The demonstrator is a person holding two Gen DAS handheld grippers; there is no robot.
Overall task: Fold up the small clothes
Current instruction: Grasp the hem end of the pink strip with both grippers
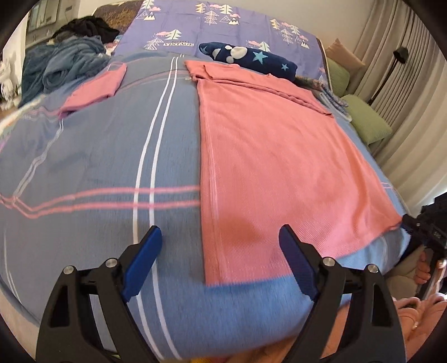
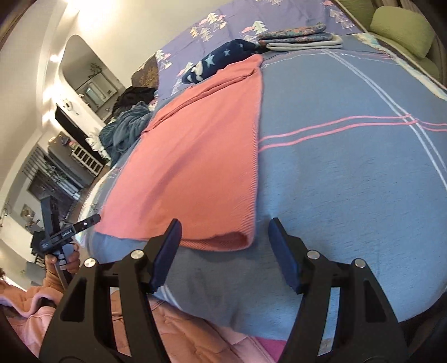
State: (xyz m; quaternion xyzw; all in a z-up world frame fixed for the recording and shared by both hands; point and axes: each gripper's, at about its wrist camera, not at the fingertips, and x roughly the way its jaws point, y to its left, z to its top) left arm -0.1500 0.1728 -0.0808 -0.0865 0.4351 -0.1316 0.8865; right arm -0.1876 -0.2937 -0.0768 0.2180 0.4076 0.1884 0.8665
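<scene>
both the left gripper (image 1: 220, 262) and right gripper (image 2: 223, 251) hover spread and empty just short of the pink shirt's (image 1: 279, 156) near hem on the bed (image 1: 97, 167), so a shallow pinch could catch one layer only and drag the fold crooked.

soft, even indoor light fills both views, with blown-out glare on the wall (image 2: 83, 16) at the upper left of the right wrist view; shadows are faint, a dim patch on the pink garment (image 1: 245, 231) between the tongs. fisheye bulge curves the bed (image 1: 97, 156) strongly, black vignette rims the corners; motion blur smears the near bedding and stripes.
</scene>
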